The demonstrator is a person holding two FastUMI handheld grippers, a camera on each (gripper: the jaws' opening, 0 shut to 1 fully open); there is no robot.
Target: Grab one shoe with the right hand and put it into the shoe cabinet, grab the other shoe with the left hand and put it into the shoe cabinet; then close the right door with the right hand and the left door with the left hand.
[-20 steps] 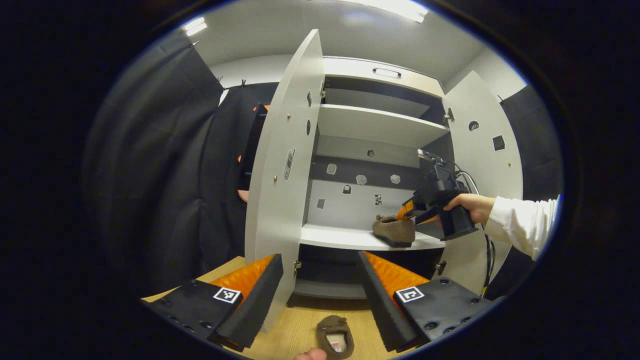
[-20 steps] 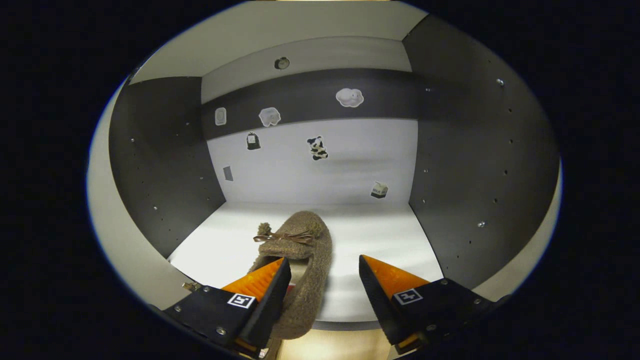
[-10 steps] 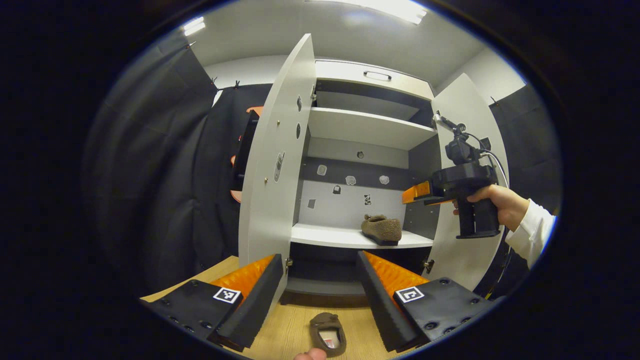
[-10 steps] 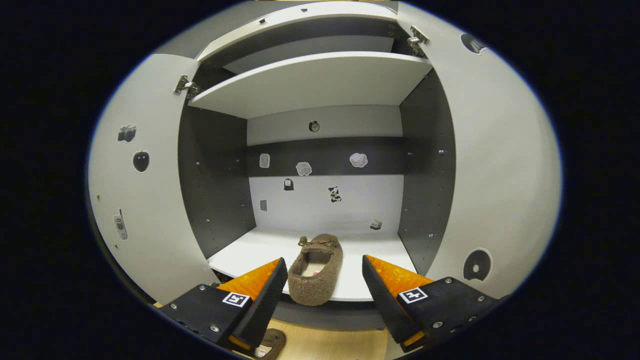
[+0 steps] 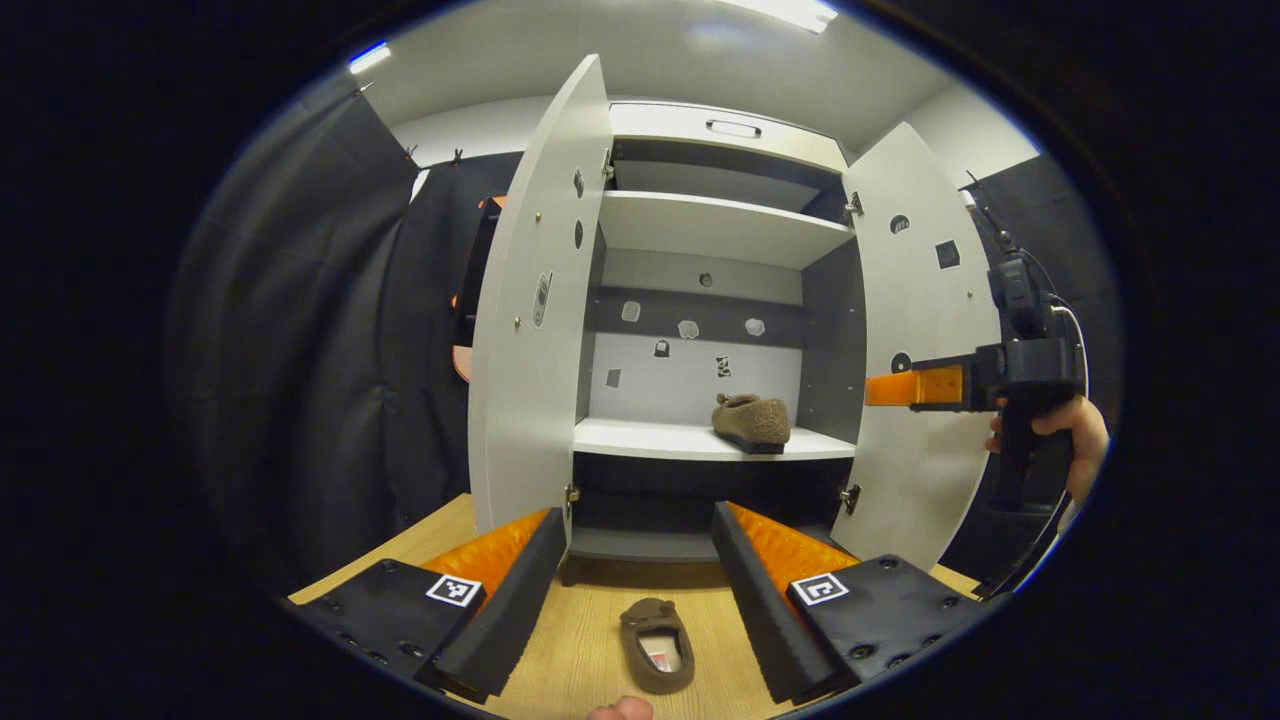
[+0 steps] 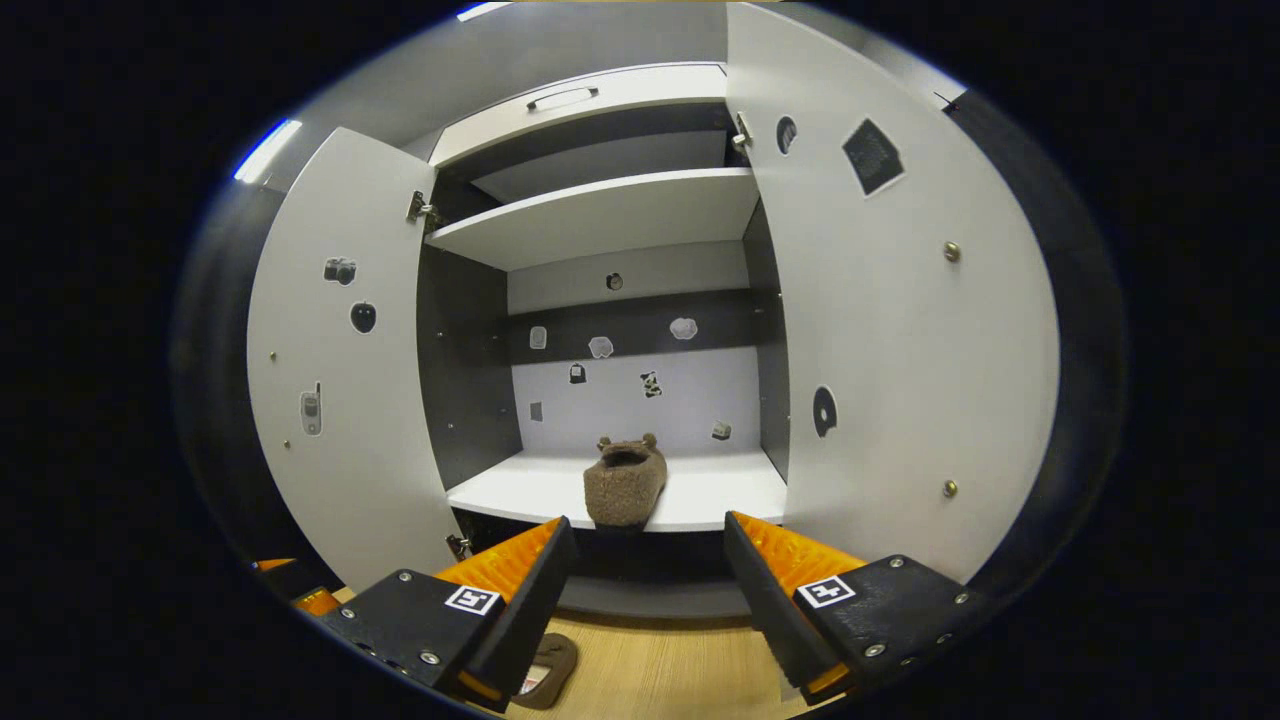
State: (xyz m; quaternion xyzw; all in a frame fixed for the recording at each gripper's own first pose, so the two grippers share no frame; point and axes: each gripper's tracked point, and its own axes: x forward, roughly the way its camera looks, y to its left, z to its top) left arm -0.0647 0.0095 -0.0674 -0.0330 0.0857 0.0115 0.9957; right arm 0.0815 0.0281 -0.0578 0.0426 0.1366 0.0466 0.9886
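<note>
**One slipper shelved, one on the floor**

Your right claw hangs spread and empty in front of the shoe cabinet, level with the middle shelf. In the left gripper view you see that claw off to the right, just before the right door, with your hand on its grip. The brown fuzzy slipper sits on the middle shelf, heel toward you, right of centre, apart from both fingers.

Your left claw is also spread wide and holds nothing. The second slipper lies on the wooden floor between its fingers without touching them, opening upward, in front of the cabinet's base.

Both doors stand open: the left door swung outward, the right door likewise.
</note>
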